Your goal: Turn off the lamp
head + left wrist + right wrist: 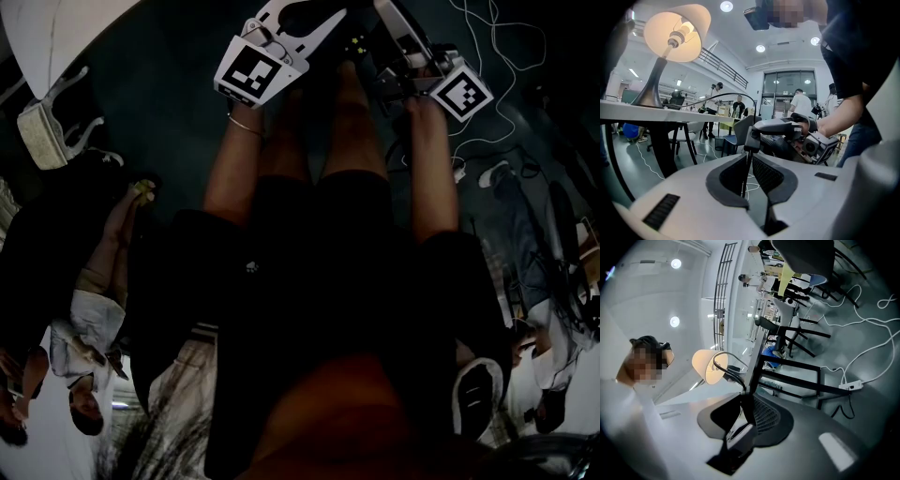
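The lamp (675, 35) stands lit on a white table (628, 112), its cream shade glowing; it also shows lit in the right gripper view as the lamp (705, 365). Its thin black cord (743, 180) runs upright between the jaws of my left gripper (746, 177), which is shut on it. Just above, the cord's black inline switch (751, 139) sits in the dark jaws of my right gripper (761, 136). In the right gripper view, my right gripper (743, 411) is shut on that switch (745, 404). Both grippers meet at the head view's top, left gripper (305, 23) and right gripper (394, 37).
The table's black legs (797, 366) and chairs (733, 136) stand nearby. White cables and a power strip (851, 386) lie on the dark floor. Several people stand in the background (801, 101). A white chair (47, 131) and people (84, 309) are at the head view's left.
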Demonstrator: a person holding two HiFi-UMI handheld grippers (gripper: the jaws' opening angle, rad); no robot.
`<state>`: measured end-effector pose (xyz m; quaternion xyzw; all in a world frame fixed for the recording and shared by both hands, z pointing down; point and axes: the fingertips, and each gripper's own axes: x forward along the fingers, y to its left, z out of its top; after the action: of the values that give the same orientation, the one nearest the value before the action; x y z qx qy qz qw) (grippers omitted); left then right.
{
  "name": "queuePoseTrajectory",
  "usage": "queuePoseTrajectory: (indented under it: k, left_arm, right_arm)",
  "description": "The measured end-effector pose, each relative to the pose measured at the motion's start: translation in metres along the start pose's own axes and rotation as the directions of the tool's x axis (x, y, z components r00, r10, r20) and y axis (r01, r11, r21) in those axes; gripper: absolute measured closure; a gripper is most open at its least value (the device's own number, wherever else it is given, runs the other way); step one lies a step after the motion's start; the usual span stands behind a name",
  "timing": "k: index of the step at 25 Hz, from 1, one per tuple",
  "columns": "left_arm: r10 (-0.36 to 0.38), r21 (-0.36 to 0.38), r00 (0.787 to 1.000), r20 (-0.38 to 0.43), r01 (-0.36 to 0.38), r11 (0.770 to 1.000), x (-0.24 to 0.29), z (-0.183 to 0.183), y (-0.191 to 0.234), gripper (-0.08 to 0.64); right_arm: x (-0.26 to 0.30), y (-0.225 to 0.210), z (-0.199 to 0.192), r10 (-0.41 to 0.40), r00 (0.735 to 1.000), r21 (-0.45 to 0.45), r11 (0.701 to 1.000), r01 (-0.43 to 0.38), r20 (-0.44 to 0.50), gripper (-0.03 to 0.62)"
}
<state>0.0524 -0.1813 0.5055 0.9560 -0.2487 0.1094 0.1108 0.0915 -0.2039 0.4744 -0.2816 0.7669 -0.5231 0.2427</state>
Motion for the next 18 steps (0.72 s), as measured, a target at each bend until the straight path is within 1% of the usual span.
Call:
queuePoseTrajectory:
  k: [4,6,10,12,15,18]
  left_arm:
    - [-0.013,0.004,1.0,-0.005,0.013,1.0,-0.0009,-0.0009,-0.0026,0.535]
    - [-0.018,0.011,1.0,-0.008,0.018,1.0,-0.0011,-0.0007,-0.0042,0.537]
    - [-0.016,-0.001,1.0,0.006,0.016,1.0,-0.0013,0.003,-0.0073,0.537]
    - [-0.014,0.004,1.0,0.002,0.014,1.0,-0.0016,0.004,-0.0083,0.537]
    - [-0.017,0.005,1.0,-0.004,0.017,1.0,-0.0023,0.003,-0.0089,0.537]
    - [-0.016,-0.002,1.0,-0.003,0.016,1.0,-0.0025,0.0028,-0.0088,0.537]
  right_arm:
    - [-0.0001,-0.0001,-0.0013,0.004,1.0,0.006,1.0,-0.004,-0.009,0.515]
    - [0.0014,0.0014,-0.001,0.003,1.0,-0.02,1.0,-0.003,-0.011,0.515]
    - [0.0019,0.0047,0.0025,0.002,1.0,-0.07,0.998,-0.001,0.018,0.515]
    - [0.0008,0.0042,0.0039,-0.007,1.0,-0.098,0.995,0.009,0.023,0.515]
    - [0.001,0.0051,0.0051,-0.008,1.0,-0.135,0.991,0.01,0.012,0.512]
    - [0.0046,0.0039,0.0001,-0.02,1.0,-0.157,0.987,0.017,-0.02,0.503]
